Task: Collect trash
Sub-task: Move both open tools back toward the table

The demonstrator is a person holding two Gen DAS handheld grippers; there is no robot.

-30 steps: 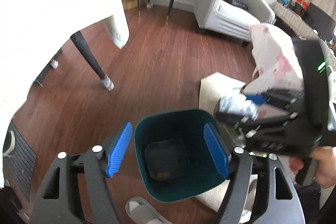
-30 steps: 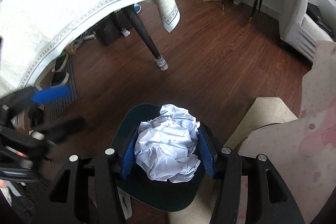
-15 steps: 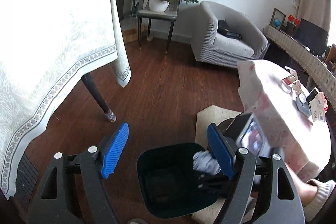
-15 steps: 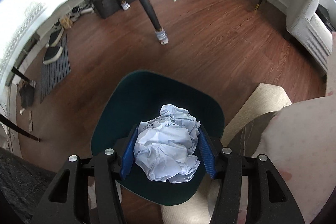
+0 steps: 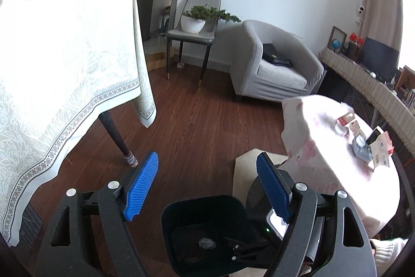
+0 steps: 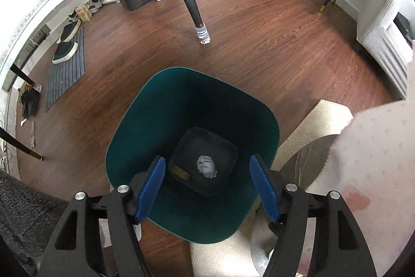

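While right claw [image 6: 207, 188] gapes, paper wad [image 6: 207, 170] below in bin [image 6: 160, 105].

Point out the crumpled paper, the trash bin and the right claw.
crumpled paper [image 6: 207, 167], right wrist view, middle of the wad.
trash bin [image 6: 166, 105], right wrist view, inner wall.
right claw [image 6: 207, 191], right wrist view, midway between fingertips.

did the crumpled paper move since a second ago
Yes. The crumpled paper dropped out of the open right gripper and now lies on the floor of the green bin, below its rim.
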